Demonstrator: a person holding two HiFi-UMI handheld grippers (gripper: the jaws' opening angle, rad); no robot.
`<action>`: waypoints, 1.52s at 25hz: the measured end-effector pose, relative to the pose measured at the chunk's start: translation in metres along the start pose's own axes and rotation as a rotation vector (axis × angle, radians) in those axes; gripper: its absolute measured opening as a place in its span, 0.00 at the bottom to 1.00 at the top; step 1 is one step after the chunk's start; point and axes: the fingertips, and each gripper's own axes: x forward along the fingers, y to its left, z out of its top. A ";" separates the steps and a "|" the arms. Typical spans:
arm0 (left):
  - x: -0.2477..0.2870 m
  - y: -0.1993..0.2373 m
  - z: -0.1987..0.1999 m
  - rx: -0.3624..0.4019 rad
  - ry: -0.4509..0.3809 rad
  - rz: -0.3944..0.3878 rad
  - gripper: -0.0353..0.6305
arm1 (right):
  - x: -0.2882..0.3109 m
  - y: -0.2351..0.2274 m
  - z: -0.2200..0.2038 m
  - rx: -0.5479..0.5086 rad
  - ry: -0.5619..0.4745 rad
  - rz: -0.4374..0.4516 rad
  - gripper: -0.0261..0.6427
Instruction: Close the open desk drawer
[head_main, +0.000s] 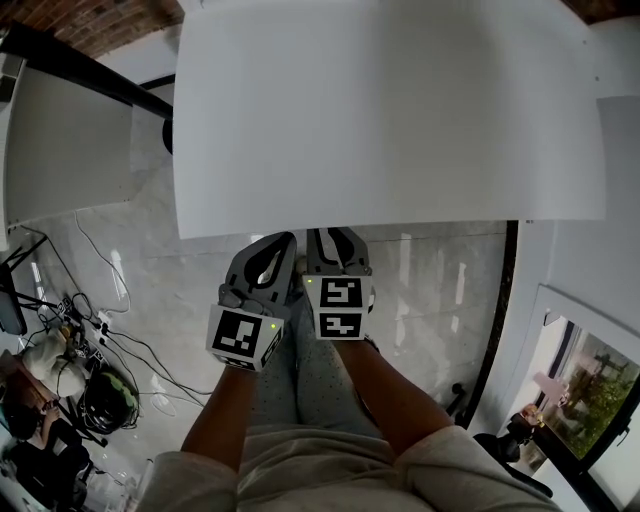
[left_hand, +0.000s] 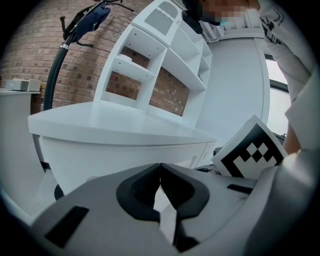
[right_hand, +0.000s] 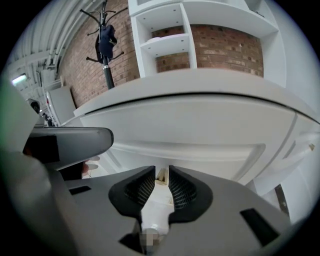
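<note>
The white desk top (head_main: 390, 110) fills the upper head view, and both grippers sit side by side just under its front edge. My left gripper (head_main: 283, 242) (left_hand: 160, 170) is shut, tips touching, with nothing between them. My right gripper (head_main: 335, 238) (right_hand: 161, 176) is open by a narrow gap, also with nothing in it. Both point at the white drawer front (right_hand: 200, 131) (left_hand: 125, 156) below the desk top. I cannot tell how far the drawer stands out, since the desk top hides it from above. Neither gripper visibly touches it.
A white shelf unit (left_hand: 165, 55) stands on the desk before a brick wall. A coat stand (right_hand: 105, 40) rises to the left. A second white table (head_main: 60, 140) sits at far left, with cables and bags (head_main: 90, 390) on the floor beneath. The person's legs (head_main: 300, 380) are below the grippers.
</note>
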 end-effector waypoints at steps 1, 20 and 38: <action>-0.003 -0.002 0.001 0.003 -0.004 0.002 0.08 | -0.004 -0.001 0.002 0.001 -0.010 0.000 0.19; -0.072 -0.085 0.082 0.046 -0.140 -0.001 0.08 | -0.161 -0.002 0.081 -0.059 -0.308 0.080 0.08; -0.280 -0.167 0.150 0.114 -0.333 -0.072 0.08 | -0.383 0.126 0.103 -0.189 -0.599 0.060 0.08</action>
